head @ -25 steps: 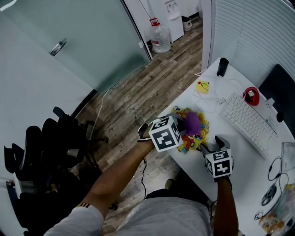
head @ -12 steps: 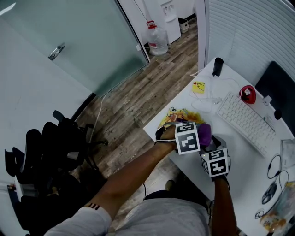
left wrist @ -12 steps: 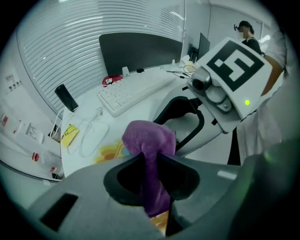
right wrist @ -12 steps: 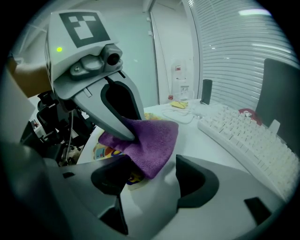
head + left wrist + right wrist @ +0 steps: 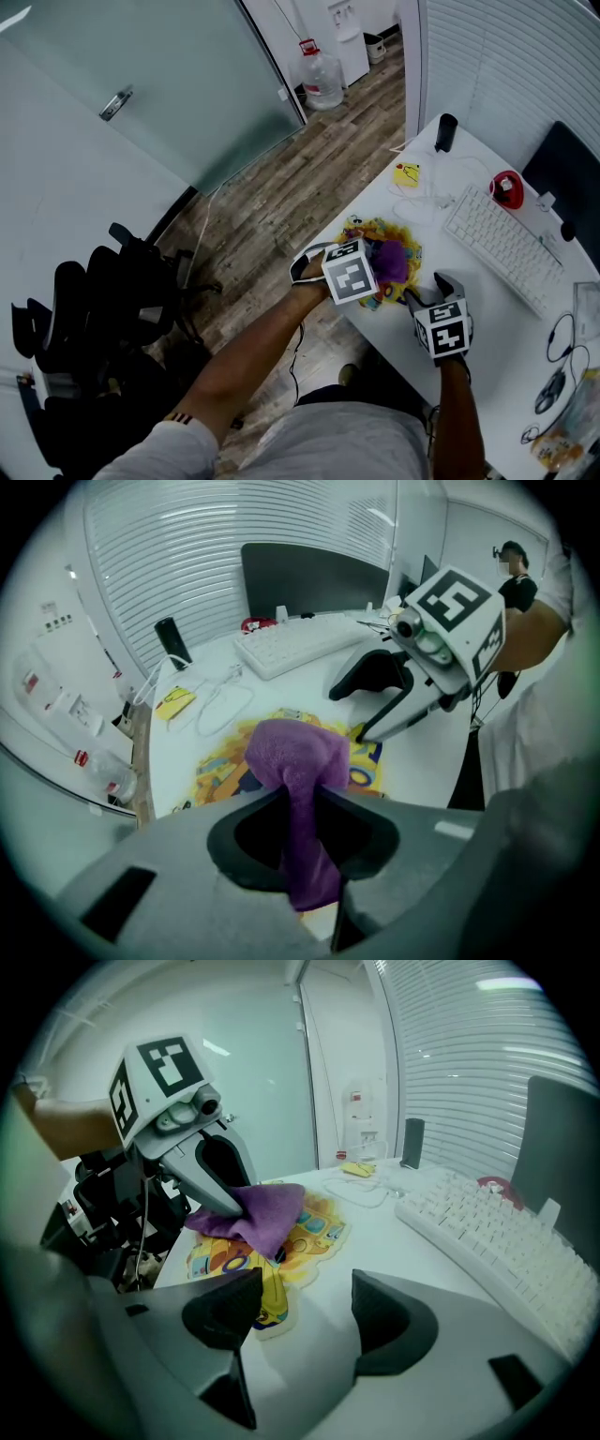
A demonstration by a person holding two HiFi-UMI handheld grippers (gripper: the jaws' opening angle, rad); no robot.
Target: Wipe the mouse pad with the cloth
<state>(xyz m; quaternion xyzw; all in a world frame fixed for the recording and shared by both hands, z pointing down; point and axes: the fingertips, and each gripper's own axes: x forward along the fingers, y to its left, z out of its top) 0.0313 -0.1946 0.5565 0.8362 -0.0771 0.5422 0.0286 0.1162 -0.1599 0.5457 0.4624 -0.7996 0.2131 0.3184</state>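
Pinching soft, light cloth by its bunched fold, L tool is clamped on it, over thin pad at worktop's left edge; R tool jaws apart, empty, just beside pad.

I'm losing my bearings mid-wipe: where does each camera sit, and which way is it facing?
Head view: on the person's head, looking steeply down at the desk; both forearms, the left gripper and right gripper show.
Left gripper view: rides the left gripper, facing the keyboard and monitor; its jaws, shut on the cloth, show, with the right gripper opposite.
Right gripper view: rides the right gripper, facing the glass wall; its open jaws and the left gripper show.
Shared: all three show the cloth on the mouse pad.
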